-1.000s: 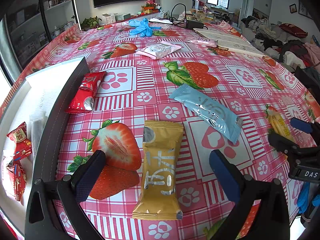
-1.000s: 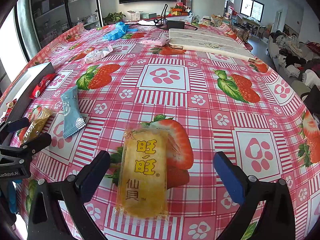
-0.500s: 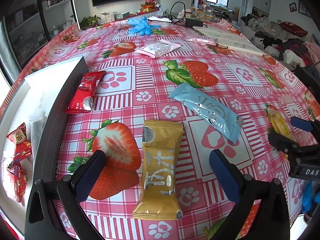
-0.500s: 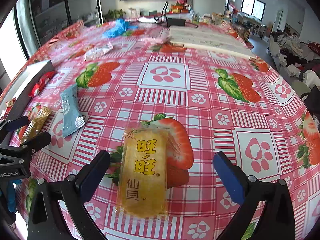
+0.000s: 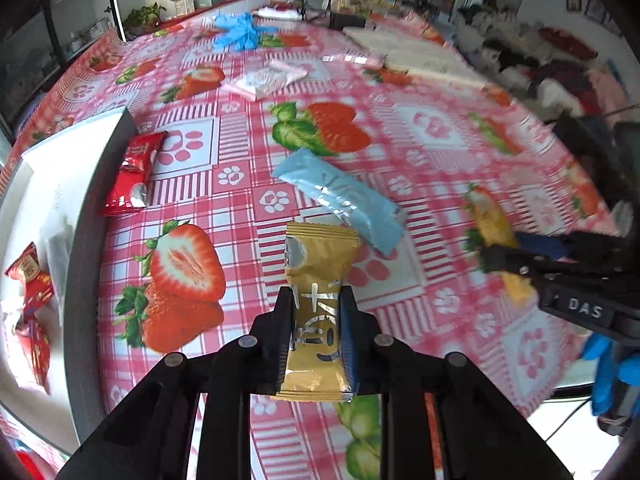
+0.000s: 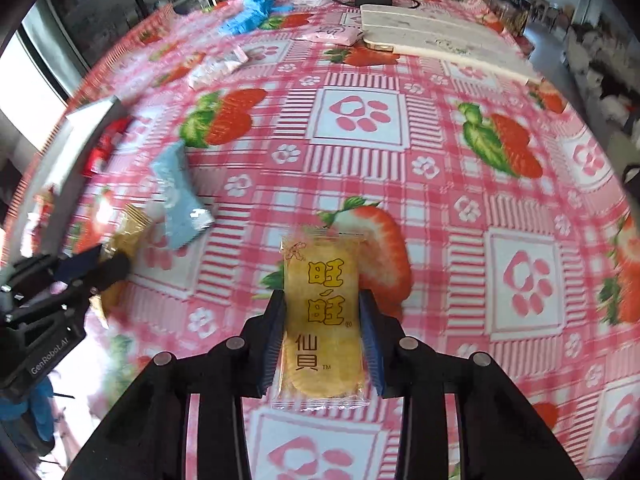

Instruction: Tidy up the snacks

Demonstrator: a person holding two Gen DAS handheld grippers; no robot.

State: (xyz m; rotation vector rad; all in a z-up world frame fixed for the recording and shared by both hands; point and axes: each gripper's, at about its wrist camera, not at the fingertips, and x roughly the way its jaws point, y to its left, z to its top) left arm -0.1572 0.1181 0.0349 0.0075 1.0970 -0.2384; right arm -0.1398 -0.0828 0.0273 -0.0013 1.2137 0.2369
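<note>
Snacks on strawberry tablecloth (image 5: 432,128), left fingers (image 5: 285,320) clamping gold packet (image 5: 318,312), right fingers (image 6: 370,340) clamping yellow cracker pack (image 6: 320,316), red packets (image 5: 30,280) in tray (image 5: 86,264)

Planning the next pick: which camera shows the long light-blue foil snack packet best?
Left wrist view: the long light-blue foil snack packet lies whole and fairly sharp, just beyond the gold wrapper. Right wrist view shows it at the edge, smaller and motion-blurred.
</note>
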